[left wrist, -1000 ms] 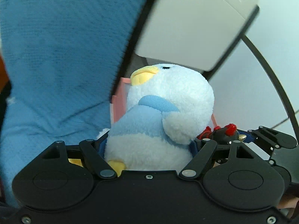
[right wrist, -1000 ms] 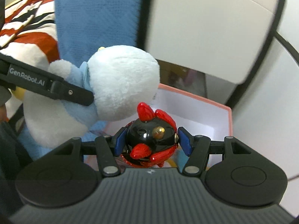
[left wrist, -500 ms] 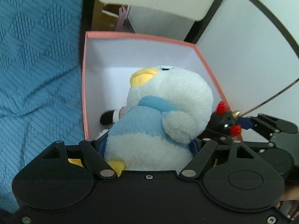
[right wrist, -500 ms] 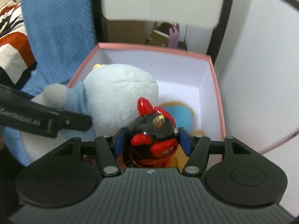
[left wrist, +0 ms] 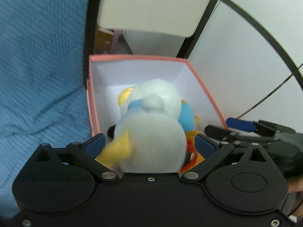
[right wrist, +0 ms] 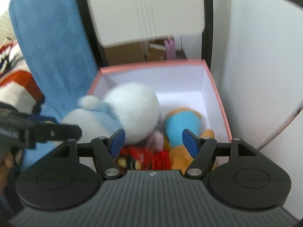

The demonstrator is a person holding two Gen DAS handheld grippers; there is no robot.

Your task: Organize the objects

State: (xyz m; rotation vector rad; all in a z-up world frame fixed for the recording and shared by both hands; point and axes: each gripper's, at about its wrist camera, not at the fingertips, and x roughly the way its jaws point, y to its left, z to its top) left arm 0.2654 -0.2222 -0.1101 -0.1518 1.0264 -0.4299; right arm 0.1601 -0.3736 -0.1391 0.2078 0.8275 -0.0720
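- Left wrist view looks down into the pink box (left wrist: 200, 87), the largest thing here, open-topped with white inner walls; its far half is bare floor, and a blue blanket (left wrist: 41, 71) lies against its left side.
- Plush penguin (left wrist: 151, 132) sits in the near-left part of the box, head toward the far wall, so its long axis runs near to far — straight ahead of the left gripper (left wrist: 149, 145).
- Left gripper's fingers are spread wide, one blue pad on each side of the penguin's body with a gap showing; it looks released.
- Right gripper (right wrist: 153, 139) hangs over the near-right part of the box, fingers also spread and gripping nothing.
- Blue-and-orange plush (right wrist: 181, 124) lies just right of the penguin, touching it.
- Red-and-black toy (right wrist: 145, 158) lies blurred below and between the right fingers, low in the box.
- Both toys appear dropped — the likely next move is a straight lift out, minding the near rim; open room lies upward and toward the far wall.
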